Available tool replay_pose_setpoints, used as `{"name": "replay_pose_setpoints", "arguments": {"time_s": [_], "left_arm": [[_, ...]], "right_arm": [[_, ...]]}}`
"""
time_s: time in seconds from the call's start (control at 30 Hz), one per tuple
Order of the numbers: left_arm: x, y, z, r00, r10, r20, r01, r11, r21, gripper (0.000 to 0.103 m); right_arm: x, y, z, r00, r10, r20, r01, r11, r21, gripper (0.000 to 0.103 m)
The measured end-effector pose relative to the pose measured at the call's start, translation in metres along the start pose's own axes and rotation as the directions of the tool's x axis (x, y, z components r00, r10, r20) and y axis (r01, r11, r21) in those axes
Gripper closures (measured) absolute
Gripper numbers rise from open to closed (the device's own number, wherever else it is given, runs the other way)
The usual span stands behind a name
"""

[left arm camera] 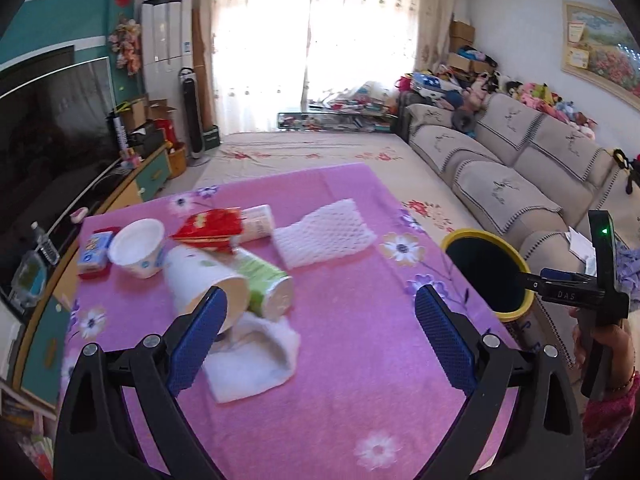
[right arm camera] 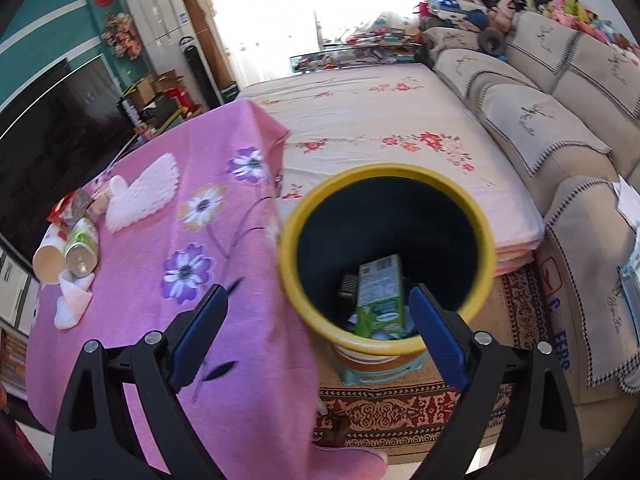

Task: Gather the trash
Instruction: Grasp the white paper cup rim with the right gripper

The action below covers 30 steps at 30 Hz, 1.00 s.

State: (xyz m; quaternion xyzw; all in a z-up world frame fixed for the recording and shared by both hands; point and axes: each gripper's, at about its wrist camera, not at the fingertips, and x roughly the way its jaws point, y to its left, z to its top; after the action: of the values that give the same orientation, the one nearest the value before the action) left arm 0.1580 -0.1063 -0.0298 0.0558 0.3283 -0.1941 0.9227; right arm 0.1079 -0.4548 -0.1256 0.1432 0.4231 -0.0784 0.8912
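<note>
Trash lies scattered on the pink floral tablecloth [left arm camera: 340,320] in the left half of the left wrist view: a tipped paper cup [left arm camera: 200,280] at centre left, a green-labelled can [left arm camera: 266,280] touching its right side, a crumpled white tissue [left arm camera: 252,360] just below them, a red snack wrapper [left arm camera: 210,228] above, a white bowl-shaped cup [left arm camera: 138,246] at the left, a small blue and red box [left arm camera: 94,254] beside it, and a white foam net sleeve [left arm camera: 324,234] near the middle. The yellow-rimmed bin [right arm camera: 384,256] fills the centre of the right wrist view, standing off the table's edge, with a green carton [right arm camera: 380,292] and other dark bits already at its bottom. The left gripper [left arm camera: 316,320] hangs above the cloth with its jaws spread wide and nothing between them, its left pad overlapping the paper cup's mouth in the picture. The right gripper [right arm camera: 318,320] hovers over the bin's near rim, likewise released and empty. Judging from this, a drop into the bin looks finished and the step in hand is going for the next piece. The paper cup or the tissue seems the nearest candidate; the move calls for lowering the left jaws around one item alone, since cup, can and tissue lie touching, then closing gently so the thin cup does not crush or roll away.
</note>
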Motion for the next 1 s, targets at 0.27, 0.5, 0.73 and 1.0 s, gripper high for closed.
{"name": "replay_pose_setpoints", "arguments": {"time_s": [0.27, 0.5, 0.73, 1.0], "left_arm": [[-0.042, 0.1, -0.041, 0.985, 0.173, 0.002, -0.171, 0.976, -0.137, 0.009], [-0.051, 0.138, -0.063, 0.978, 0.209, -0.022, -0.209, 0.962, -0.176, 0.009], [-0.05, 0.146, -0.066, 0.979, 0.203, -0.016, -0.203, 0.963, -0.179, 0.009], [-0.05, 0.141, -0.067, 0.982, 0.186, -0.017, -0.186, 0.968, -0.167, 0.009]], "right_arm": [[0.034, 0.164, 0.008, 0.966, 0.25, -0.06, -0.256, 0.915, -0.312, 0.016], [0.038, 0.276, 0.005, 0.911, 0.403, -0.083, -0.389, 0.776, -0.496, 0.018], [0.065, 0.324, 0.01, 0.944, 0.321, -0.072, -0.303, 0.761, -0.573, 0.039], [0.078, 0.336, 0.013, 0.952, 0.296, -0.074, -0.284, 0.768, -0.574, 0.073]]}}
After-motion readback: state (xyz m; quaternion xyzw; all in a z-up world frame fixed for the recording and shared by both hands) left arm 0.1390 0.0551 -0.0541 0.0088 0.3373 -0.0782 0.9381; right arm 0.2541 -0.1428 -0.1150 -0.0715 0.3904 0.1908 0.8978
